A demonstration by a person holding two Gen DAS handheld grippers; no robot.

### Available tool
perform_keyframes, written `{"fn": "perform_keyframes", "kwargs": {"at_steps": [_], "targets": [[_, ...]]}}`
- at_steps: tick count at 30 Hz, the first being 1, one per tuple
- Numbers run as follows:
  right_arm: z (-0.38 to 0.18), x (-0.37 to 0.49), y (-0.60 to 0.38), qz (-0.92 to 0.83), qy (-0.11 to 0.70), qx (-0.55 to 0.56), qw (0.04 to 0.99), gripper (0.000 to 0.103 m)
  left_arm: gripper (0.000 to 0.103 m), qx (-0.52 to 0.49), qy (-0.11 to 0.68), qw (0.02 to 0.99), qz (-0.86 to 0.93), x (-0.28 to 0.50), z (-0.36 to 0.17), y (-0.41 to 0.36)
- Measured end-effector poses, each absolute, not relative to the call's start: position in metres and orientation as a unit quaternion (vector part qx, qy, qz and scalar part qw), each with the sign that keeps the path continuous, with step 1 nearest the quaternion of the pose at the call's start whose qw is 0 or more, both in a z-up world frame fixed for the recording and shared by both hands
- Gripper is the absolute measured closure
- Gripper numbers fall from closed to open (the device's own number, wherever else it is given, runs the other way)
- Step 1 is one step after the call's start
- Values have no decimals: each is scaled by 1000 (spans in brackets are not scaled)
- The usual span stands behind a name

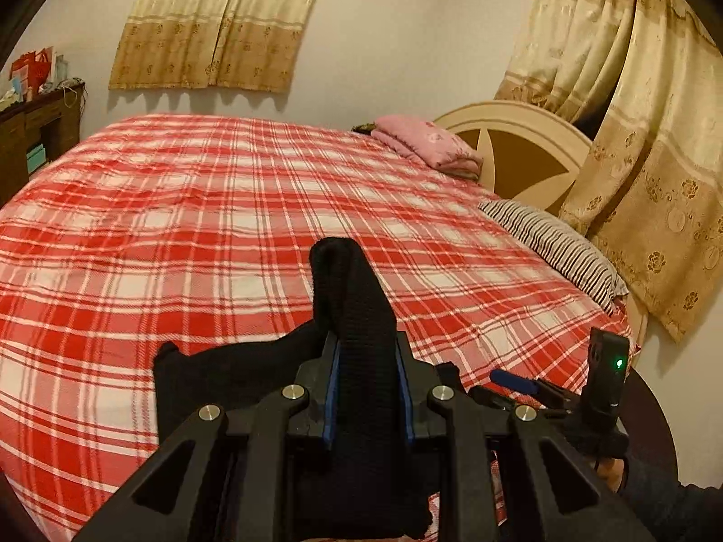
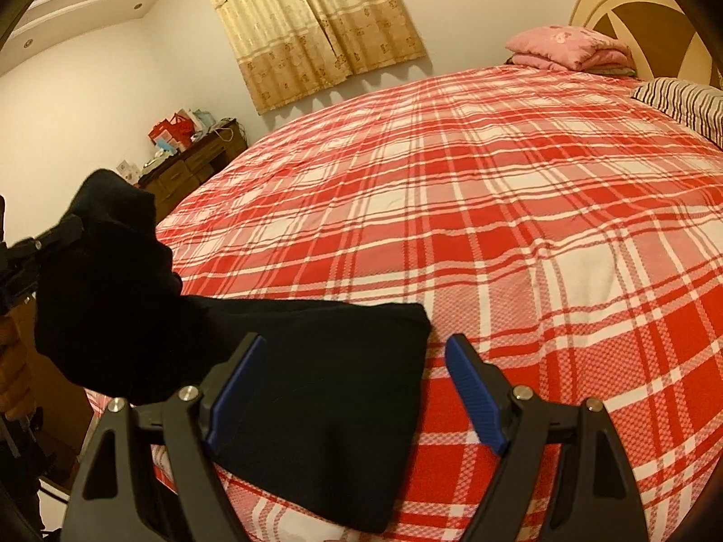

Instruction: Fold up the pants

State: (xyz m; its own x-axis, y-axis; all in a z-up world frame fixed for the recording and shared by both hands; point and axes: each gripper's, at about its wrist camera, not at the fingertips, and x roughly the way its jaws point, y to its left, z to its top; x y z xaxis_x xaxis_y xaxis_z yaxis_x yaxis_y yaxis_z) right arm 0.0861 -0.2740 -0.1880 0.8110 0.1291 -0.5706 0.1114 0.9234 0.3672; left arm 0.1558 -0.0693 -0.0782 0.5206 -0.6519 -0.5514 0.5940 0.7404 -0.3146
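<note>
The left tool (image 1: 367,352) is clamped on a thick fold of the black pants (image 1: 357,316), with the blue pads pressed against both sides of the fabric. The gripped fold rises above the fingers. In the right wrist view, the remainder of the pants (image 2: 325,388) lies flat on the near edge of the bed (image 2: 497,207), over the red plaid sheet, while the left portion is lifted clear of it. The right tool (image 2: 357,379) stands with its fingers apart, above the flat portion of the garment, gripping nothing.
</note>
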Motion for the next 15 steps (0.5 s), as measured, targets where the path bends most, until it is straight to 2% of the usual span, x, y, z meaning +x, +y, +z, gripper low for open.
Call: {"fn": "perform_keyframes", "kwargs": {"at_steps": [15], "targets": [[-192, 85, -301, -17, 303, 239, 923, 19, 81, -19, 377, 847, -374, 148, -125, -135]]}}
